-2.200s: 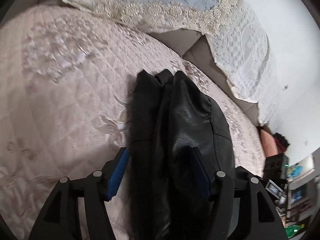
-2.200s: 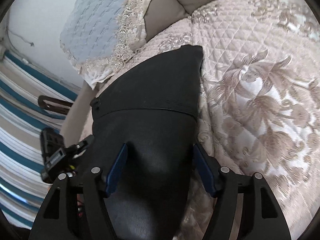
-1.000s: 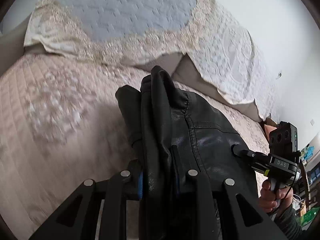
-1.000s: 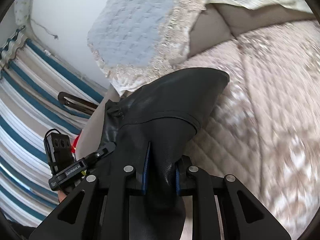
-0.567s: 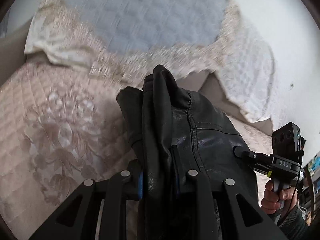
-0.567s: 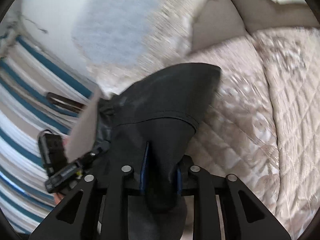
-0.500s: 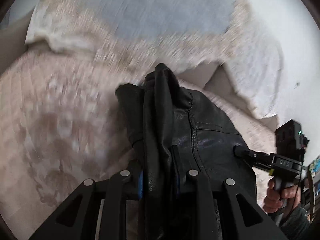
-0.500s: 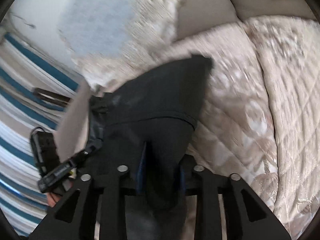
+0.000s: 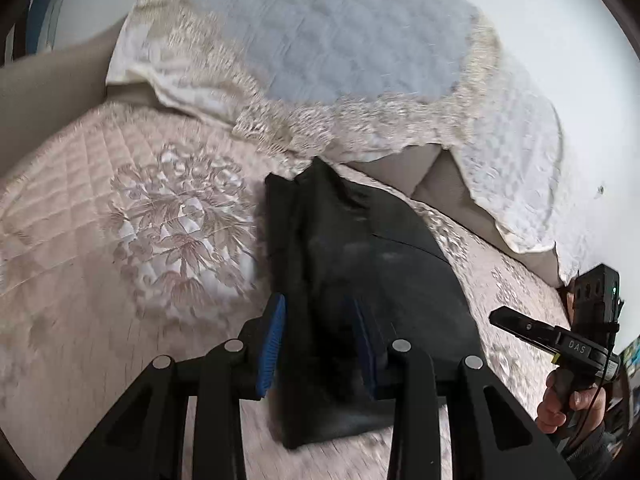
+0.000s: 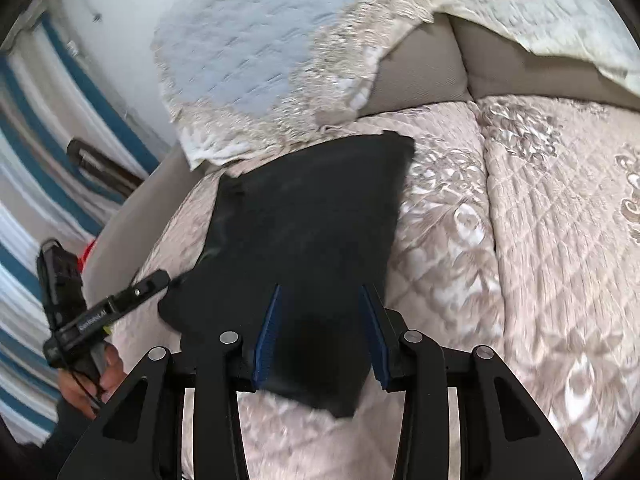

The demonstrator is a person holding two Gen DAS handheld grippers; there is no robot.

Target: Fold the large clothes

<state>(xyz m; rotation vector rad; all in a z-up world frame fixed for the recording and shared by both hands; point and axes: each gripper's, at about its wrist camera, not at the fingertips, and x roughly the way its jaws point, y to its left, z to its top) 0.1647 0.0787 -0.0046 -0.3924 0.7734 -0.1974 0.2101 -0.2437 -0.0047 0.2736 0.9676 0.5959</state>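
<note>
So here's the black leather jacket (image 9: 360, 276), folded into a flat dark bundle and lying on the pinkish quilted bedspread (image 9: 120, 240), the one with the big embroidered flower pattern. Its far end sits just below the lace-trimmed blue-grey pillow (image 9: 320, 40) propped at the head of the bed. My left gripper (image 9: 318, 344) is right over the near part of the bundle with its jaws opening; the blue pads stand on either side of the jacket's left portion, and the left pad is clearly off the leather, so I'm not squeezing anything there. Same deal with my right gripper (image 10: 324, 338): its jaws are opening too, the jacket's near corner sits between the blue pads, and there's a visible gap on both sides. From the left wrist view I can see my right hand (image 9: 568, 400) wrapped around the other gripper's handle off at the right edge, and the right wrist view shows my left hand (image 10: 92, 380) doing the same at the left, next to a blue and white striped surface (image 10: 24, 240). Both shots are a bit blurry.
</note>
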